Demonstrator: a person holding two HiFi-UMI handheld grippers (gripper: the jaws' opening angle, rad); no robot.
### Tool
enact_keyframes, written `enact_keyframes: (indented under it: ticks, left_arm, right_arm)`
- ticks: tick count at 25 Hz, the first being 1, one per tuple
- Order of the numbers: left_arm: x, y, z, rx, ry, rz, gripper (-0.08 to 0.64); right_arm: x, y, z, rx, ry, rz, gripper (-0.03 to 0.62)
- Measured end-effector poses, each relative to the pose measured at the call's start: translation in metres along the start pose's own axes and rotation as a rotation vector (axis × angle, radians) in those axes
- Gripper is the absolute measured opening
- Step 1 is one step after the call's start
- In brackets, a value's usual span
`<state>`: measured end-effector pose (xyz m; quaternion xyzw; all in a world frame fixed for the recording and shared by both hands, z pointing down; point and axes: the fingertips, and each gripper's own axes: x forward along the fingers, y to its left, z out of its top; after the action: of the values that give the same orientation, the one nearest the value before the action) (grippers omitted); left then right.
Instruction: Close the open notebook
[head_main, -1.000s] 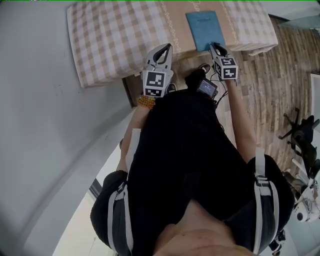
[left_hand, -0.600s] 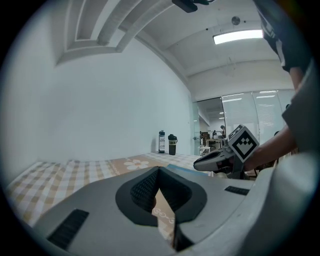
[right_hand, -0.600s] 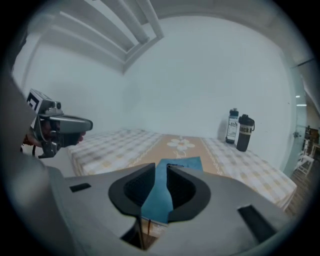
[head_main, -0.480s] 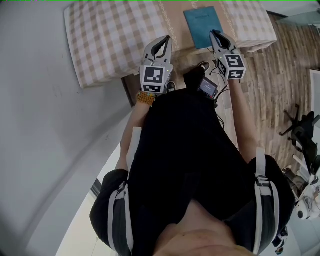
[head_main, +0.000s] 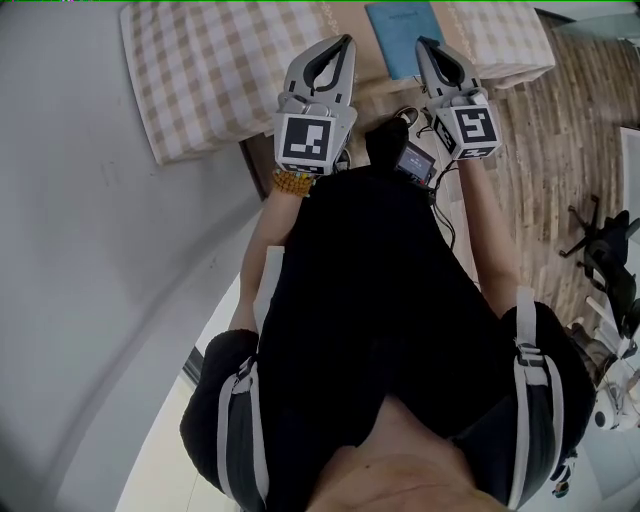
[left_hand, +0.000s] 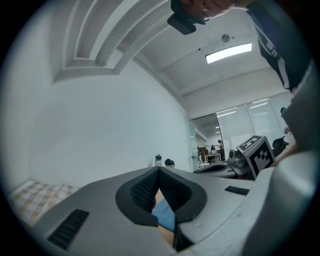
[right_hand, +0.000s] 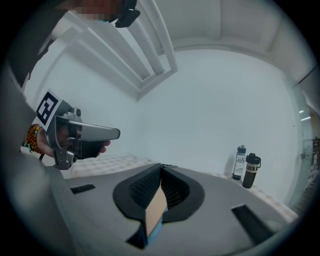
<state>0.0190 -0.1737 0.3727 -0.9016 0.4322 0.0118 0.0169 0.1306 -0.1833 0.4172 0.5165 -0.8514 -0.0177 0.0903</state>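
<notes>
A blue notebook lies closed on the brown strip of the table, at the top of the head view. Both grippers hang in the air in front of it, near the table's front edge. My left gripper is shut with nothing in it; in its own view the tips meet, and the notebook shows far below through the gap. My right gripper has just been closing and is now shut on nothing. Only table and a sliver of notebook show beneath it.
A beige checked cloth covers the table on both sides of the strip. Two bottles stand by the white wall. A grey wall runs on the left, with wooden floor and an office chair on the right.
Both grippers have risen away from the table toward the head camera. The right gripper's jaws, slightly apart before, have come together. The notebook lies still and closed.
</notes>
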Motion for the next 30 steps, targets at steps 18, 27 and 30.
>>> enact_keyframes:
  ticks: [18, 27, 30]
  left_arm:
    - [-0.017, -0.018, -0.031, 0.049, 0.055, 0.003, 0.005]
    - [-0.023, -0.027, -0.049, 0.031, 0.101, -0.015, 0.005]
    - [-0.022, -0.027, -0.053, 0.025, 0.112, -0.011, 0.005]
  right_arm:
    - [-0.013, 0.05, -0.008, -0.024, -0.017, 0.054, 0.002]
    - [-0.017, 0.054, -0.031, -0.005, 0.049, 0.056, 0.0]
    - [-0.019, 0.054, -0.04, 0.011, 0.077, 0.064, 0.0]
